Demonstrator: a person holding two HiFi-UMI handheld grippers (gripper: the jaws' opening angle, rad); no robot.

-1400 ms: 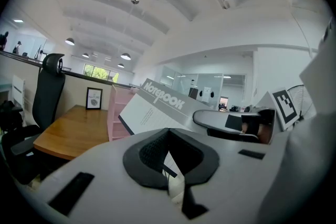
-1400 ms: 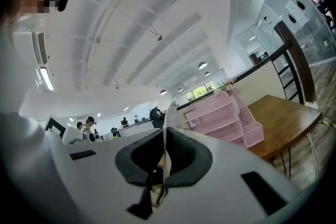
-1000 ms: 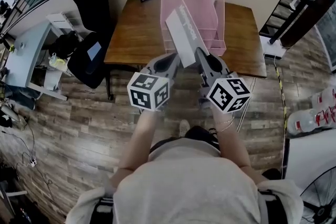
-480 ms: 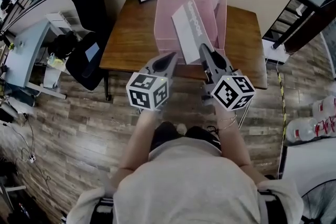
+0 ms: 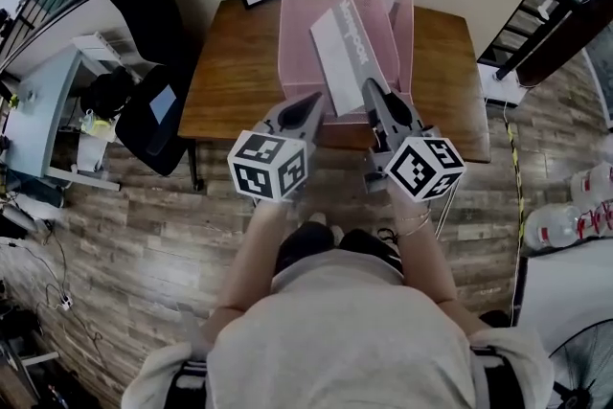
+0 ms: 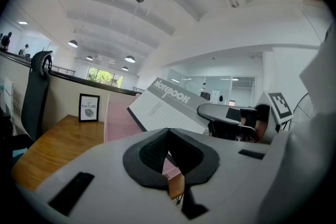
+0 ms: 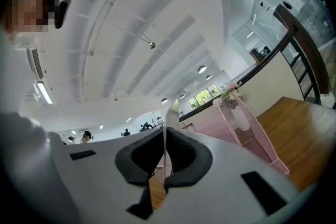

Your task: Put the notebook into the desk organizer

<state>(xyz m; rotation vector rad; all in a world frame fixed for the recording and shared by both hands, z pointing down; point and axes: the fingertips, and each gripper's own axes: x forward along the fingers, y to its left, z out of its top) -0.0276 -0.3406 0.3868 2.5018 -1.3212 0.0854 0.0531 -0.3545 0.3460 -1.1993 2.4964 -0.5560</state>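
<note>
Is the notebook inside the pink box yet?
Not yet. The right tool is shut on the edge of the notebook and holds it tilted in the air over the pink desk organizer.

Printed in pale capitals along the grey band of the notebook (image 6: pixel 167 108), just above and ahead of the left gripper (image 6: pixel 168 134): "NOTEBOOK", with lines of smaller print on the white cover beneath, too fine to read. Farther off to that gripper's left, on the white sheet inside the black framed picture (image 6: pixel 88 108): "NATURE" in dark capitals, under a shorter word too small to be sure of and above a small dark drawing. On the faces of the left cube (image 5: pixel 271 166) and the right cube (image 5: pixel 421 170): black-and-white square marker patterns only.
</note>
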